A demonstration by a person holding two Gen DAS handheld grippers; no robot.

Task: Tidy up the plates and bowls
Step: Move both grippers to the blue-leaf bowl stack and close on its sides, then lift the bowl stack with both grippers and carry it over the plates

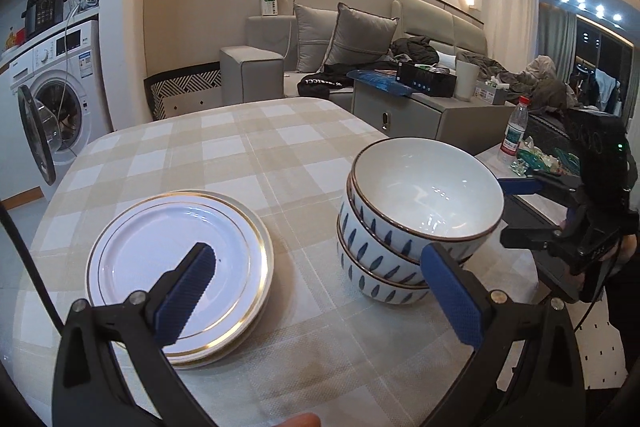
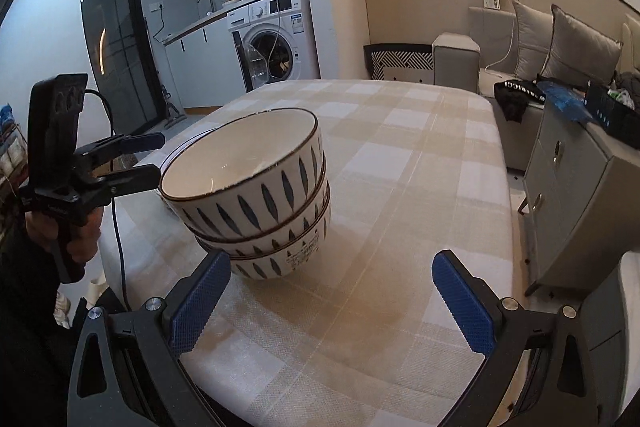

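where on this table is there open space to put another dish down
The far half of the checked tablecloth, beyond the plate stack and the bowl stack, is bare. So is the strip between the two stacks and the near patch between the right gripper fingers. Crowded: the edge by the bowls, where both open grippers sit, left gripper included.

Your bowls [image 1: 416, 223] are white with dark blue leaf marks and a thin brown rim. Your plates [image 1: 180, 267] are white with gold rings. The surface [image 1: 248, 155] wears beige and white checks. Both your tongs [image 1: 320, 291] are black with blue pads [image 1: 454, 303].
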